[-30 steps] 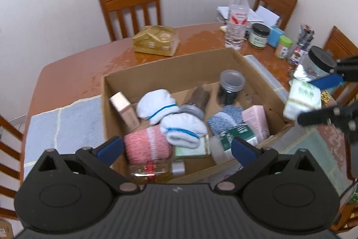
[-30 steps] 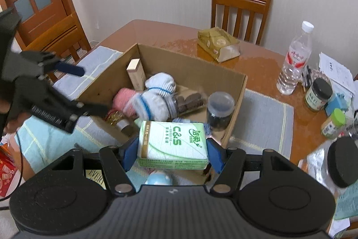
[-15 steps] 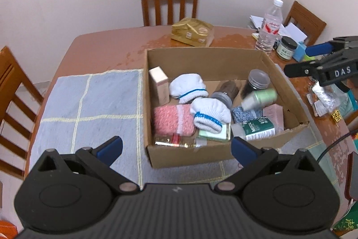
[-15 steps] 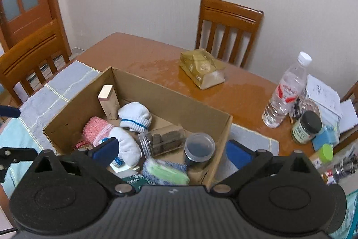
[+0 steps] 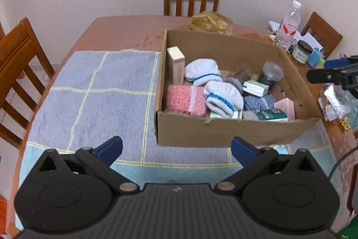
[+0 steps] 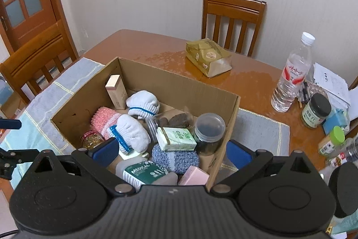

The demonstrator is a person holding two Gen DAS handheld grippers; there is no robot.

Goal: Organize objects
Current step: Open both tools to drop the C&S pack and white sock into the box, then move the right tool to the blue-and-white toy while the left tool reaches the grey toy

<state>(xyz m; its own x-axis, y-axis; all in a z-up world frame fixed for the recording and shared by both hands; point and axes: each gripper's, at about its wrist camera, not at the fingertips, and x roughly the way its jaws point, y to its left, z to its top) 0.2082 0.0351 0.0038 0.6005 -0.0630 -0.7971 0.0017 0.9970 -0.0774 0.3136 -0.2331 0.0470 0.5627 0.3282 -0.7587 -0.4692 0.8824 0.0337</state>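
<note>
Two tools, left tool (image 5: 176, 149) and right tool (image 6: 172, 150), are hovering spread wide and holding nothing; a tissue pack (image 6: 176, 138) is lying inside the cardboard box (image 6: 179, 86).

Pink sock (image 5: 185, 100), blue-striped white socks (image 5: 223, 97), green-white tissue pack (image 6: 176, 138).

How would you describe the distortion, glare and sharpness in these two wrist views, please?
Left wrist view: strong fisheye bending, dark vignette in the corners; the cardboard box is sharp, and the table shows only faint sheen. Right wrist view: the same curvature bows the door frame; soft glare lies on the tabletop beside the gold bag; items at the right edge look slightly smeared.
</note>
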